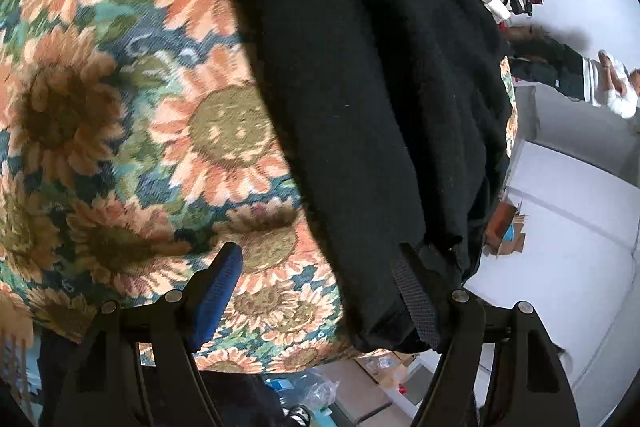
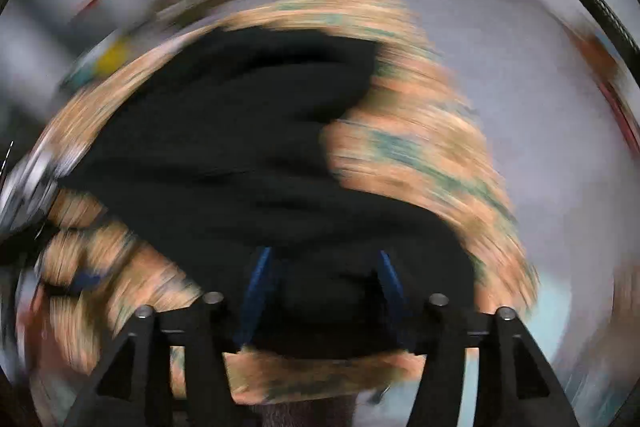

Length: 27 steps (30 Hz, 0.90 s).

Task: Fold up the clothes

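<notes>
Black garment (image 1: 360, 87) spread over sunflower-covered bench (image 1: 100, 107), reaching its near edge. Soft, limp, light knit; best pinched at a hem corner. Left hand-held gripper (image 1: 316, 267) wide open, holding nothing. Right hand-held gripper (image 2: 324, 267) blurred, apart over cloth; grip unclear.
</notes>
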Motion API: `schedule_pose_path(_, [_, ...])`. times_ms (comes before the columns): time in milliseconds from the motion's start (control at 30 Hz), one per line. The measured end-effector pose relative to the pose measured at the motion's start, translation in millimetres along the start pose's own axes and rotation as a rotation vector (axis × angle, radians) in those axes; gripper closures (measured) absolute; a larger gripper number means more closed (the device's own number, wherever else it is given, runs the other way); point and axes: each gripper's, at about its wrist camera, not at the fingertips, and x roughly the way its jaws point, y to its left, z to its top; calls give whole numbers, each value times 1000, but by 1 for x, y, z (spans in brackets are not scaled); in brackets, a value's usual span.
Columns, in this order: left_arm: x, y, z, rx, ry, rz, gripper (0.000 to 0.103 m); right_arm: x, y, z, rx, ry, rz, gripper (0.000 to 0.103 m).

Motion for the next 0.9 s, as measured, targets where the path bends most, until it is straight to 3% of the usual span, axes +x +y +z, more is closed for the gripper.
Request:
schedule_pose_path(67, [-4, 10, 0, -31, -12, -7, 26, 15, 49, 3, -225, 27, 23, 29])
schedule_pose_path(167, [-18, 31, 3, -93, -47, -27, 26, 44, 118, -1, -523, 69, -21, 29])
schedule_pose_path(300, [-45, 65, 4, -186, -116, -52, 26, 98, 174, -4, -739, 141, -90, 29])
schedule_pose_path(367, [-57, 82, 3, -230, -144, -78, 26, 118, 182, -1, -770, 190, -105, 28])
schedule_pose_path(400, [-61, 89, 2, -249, -150, -99, 26, 123, 182, 3, -767, 196, -101, 29])
schedule_pose_path(433, [-65, 96, 2, -267, -154, -122, 26, 127, 181, 7, -763, 199, -97, 36])
schedule_pose_path(467, [-66, 100, 2, -276, -150, -151, 26, 125, 179, 14, -746, 185, -89, 60])
schedule_pose_path(533, [-66, 102, 3, -284, -143, -196, 26, 119, 167, 37, -641, 182, -34, 88])
schedule_pose_path(633, [-58, 87, 13, -260, -120, -234, 26, 116, 135, 77, -355, 242, 95, 92])
schedule_pose_path(733, [-44, 61, 28, -209, -81, -265, 26, 112, 108, 96, -149, 260, 220, 93])
schedule_pose_path(900, [-20, 25, 57, -194, -24, -312, 26, 92, 100, 89, -116, 223, 276, 93])
